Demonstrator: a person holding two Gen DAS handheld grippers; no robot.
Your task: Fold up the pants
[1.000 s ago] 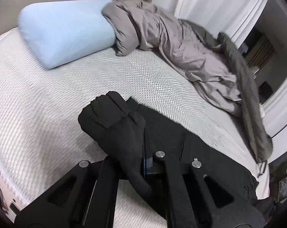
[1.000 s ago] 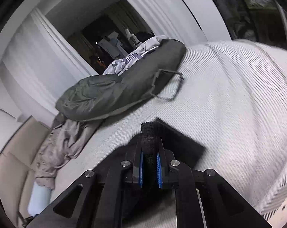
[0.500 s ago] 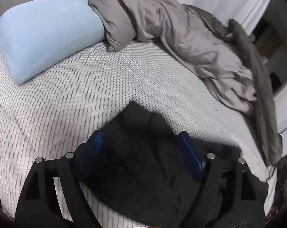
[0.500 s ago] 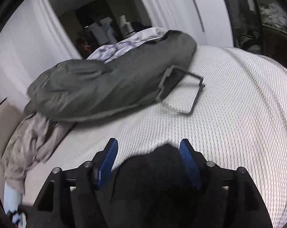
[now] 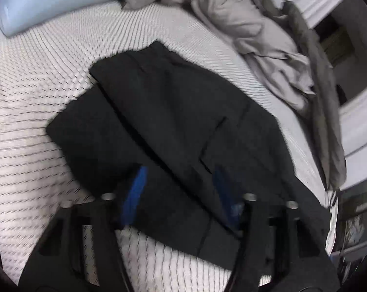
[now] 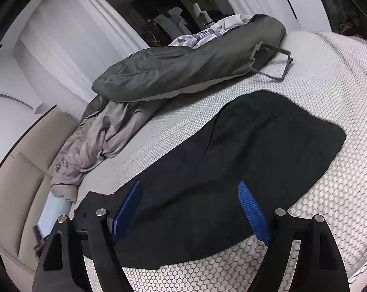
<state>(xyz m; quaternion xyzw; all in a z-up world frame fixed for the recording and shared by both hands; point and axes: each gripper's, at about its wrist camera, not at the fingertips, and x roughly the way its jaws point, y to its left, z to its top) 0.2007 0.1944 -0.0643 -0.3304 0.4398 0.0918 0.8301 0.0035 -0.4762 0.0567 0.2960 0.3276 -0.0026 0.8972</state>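
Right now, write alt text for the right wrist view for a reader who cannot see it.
Black pants lie folded on a white textured mattress, with the right gripper open just above their near edge, holding nothing. Behind them a dark green quilt and a crumpled grey sheet are bunched by white wardrobe doors.

Mattress (image 5: 37,102) under pants (image 5: 173,112), bedding (image 5: 251,29)
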